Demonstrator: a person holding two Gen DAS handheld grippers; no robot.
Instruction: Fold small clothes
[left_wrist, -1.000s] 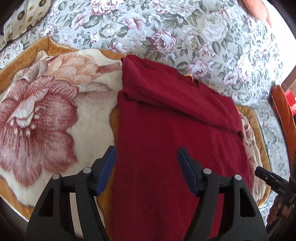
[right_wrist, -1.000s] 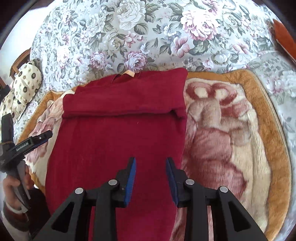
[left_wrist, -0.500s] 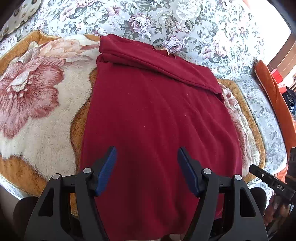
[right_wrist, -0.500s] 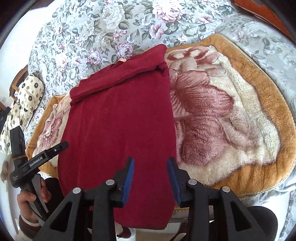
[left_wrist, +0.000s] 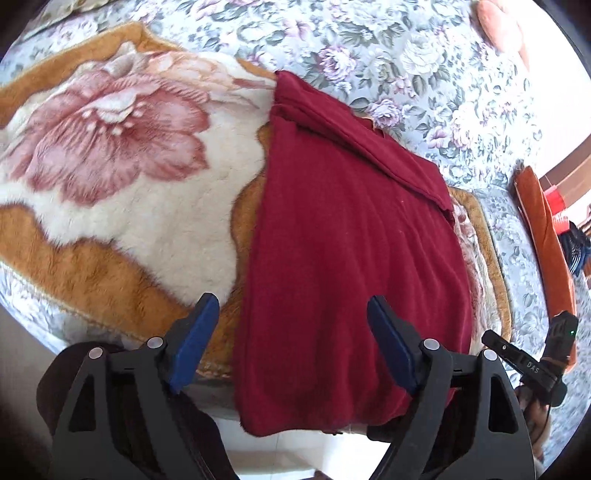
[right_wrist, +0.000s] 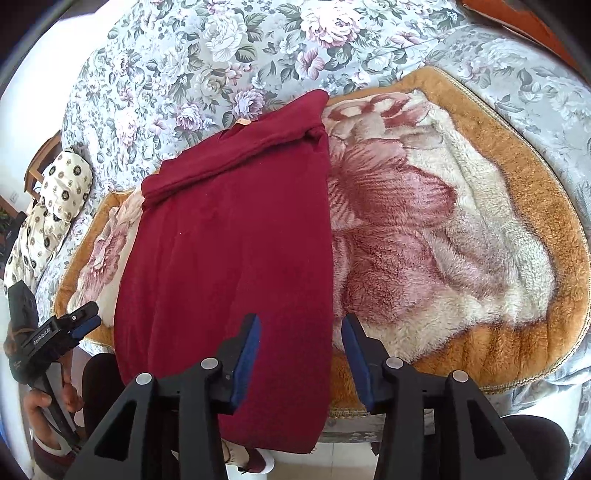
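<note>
A dark red garment (left_wrist: 351, 240) (right_wrist: 229, 251) lies flat on a plush flower-patterned blanket (left_wrist: 110, 155) (right_wrist: 443, 229). Its far end is folded over into a band, and its near hem hangs over the bed's front edge. My left gripper (left_wrist: 291, 343) hovers over the garment's near left corner; its jaws are opening and the blue pads (left_wrist: 195, 339) touch nothing. My right gripper (right_wrist: 301, 363) hovers over the near right corner, jaws opening too, nothing pressed between them. Each gripper shows at the edge of the other's view: the right (left_wrist: 517, 358), the left (right_wrist: 70, 328).
The blanket lies on a grey floral bedspread (left_wrist: 406, 55) (right_wrist: 207, 62). A cream patterned pillow (right_wrist: 48, 214) sits at the far left, an orange item (left_wrist: 546, 236) at the right bed edge. Pale floor (left_wrist: 288, 454) shows below the bed's front edge.
Both grippers have drawn back from the garment's middle to its near hem at the bed's edge. Their jaws have spread wider. The garment itself has not moved.
</note>
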